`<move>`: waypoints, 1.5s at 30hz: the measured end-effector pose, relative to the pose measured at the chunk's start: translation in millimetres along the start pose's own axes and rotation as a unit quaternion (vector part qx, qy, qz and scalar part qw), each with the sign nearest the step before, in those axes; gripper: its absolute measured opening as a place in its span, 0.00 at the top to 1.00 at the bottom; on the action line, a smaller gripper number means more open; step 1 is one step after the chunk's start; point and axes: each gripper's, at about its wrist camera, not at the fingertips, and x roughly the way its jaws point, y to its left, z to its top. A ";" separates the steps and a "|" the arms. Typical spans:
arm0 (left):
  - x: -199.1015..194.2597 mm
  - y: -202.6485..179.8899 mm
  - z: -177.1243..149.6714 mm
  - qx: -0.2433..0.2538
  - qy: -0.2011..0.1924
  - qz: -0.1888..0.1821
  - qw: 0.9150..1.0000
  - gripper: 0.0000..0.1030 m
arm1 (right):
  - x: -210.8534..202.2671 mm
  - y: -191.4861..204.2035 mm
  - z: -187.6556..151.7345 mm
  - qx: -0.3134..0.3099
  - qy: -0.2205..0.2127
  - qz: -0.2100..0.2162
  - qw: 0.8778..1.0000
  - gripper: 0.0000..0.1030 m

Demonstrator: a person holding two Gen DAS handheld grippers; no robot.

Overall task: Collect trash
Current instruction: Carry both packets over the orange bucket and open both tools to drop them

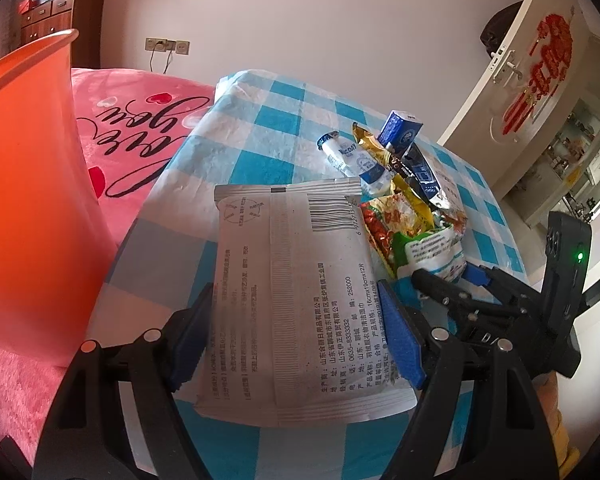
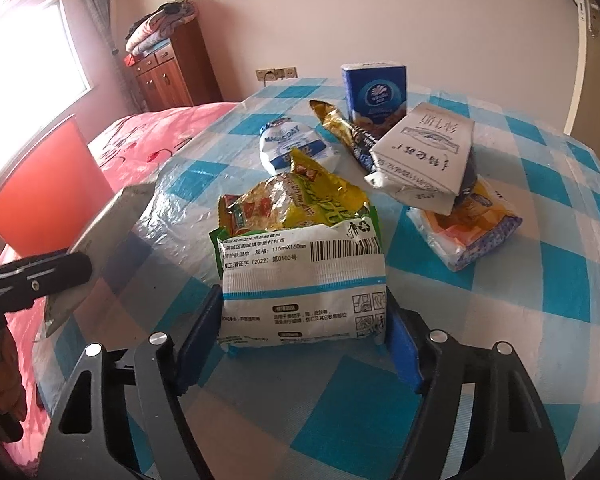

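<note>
Left wrist view, item one: my left tool (image 1: pixel 296 332), blue pads clamped on both side edges of a flat grey-white wipes packet (image 1: pixel 300 292), printed back facing up, raised over the near edge of the table (image 1: pixel 240 128).

Item two: orange waste bin (image 1: pixel 28 184), at the left of this view, standing beside the pink bed (image 1: pixel 140 120). Only its outer wall and rim show, so I cannot tell its contents.

Right wrist view, item three: my right tool (image 2: pixel 304 344), pads set against both sides of a white wet-wipe pack with a blue stripe (image 2: pixel 304 280), which sits on the blue-and-white checked tablecloth. Grip looks closed on it.

Item four: crumpled yellow-green snack wrapper (image 2: pixel 300 200), touching the far side of that pack.

Item five: round white-and-blue packet (image 2: pixel 296 148), behind the wrapper.

Item six: blue carton (image 2: pixel 374 88), upright, farthest back.

Item seven: gold-and-dark sachet (image 2: pixel 344 128), lying in front of the carton.

Item eight: grey-white paper carton (image 2: pixel 424 152), tilted, resting on an orange-and-blue plastic packet (image 2: pixel 468 228) at the right.
</note>
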 end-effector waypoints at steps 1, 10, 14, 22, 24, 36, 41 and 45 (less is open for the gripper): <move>-0.2 0.8 -0.6 0.001 -0.001 -0.001 1.000 0.25 | -0.9 -0.4 -0.1 0.002 -0.003 0.000 1.000 0.28; -3.9 -0.7 -8.8 0.025 -0.007 -0.024 0.999 0.25 | -16.9 -9.1 -1.0 0.022 -0.045 0.009 0.999 0.28; -10.2 -4.7 -10.1 0.037 -0.016 -0.036 0.999 0.24 | -23.5 -21.0 -1.6 0.054 -0.063 0.002 0.997 0.28; -38.8 -9.1 -0.4 0.048 -0.059 -0.053 0.996 0.24 | -35.8 -27.4 4.3 0.103 -0.061 0.006 0.993 0.28; -50.8 -8.3 4.3 0.049 -0.073 -0.059 0.994 0.24 | -42.0 -22.8 11.8 0.104 -0.066 0.012 0.992 0.28; -130.4 39.3 33.9 0.017 -0.166 0.000 0.986 0.24 | -65.1 71.1 79.7 0.022 -0.084 0.072 0.994 0.28; -158.7 76.2 43.6 -0.013 -0.195 0.066 0.978 0.24 | -59.9 134.6 113.3 -0.036 -0.079 0.114 0.990 0.28; -167.6 108.0 46.2 -0.045 -0.197 0.117 0.972 0.24 | -48.0 186.2 130.7 -0.081 -0.068 0.140 0.985 0.28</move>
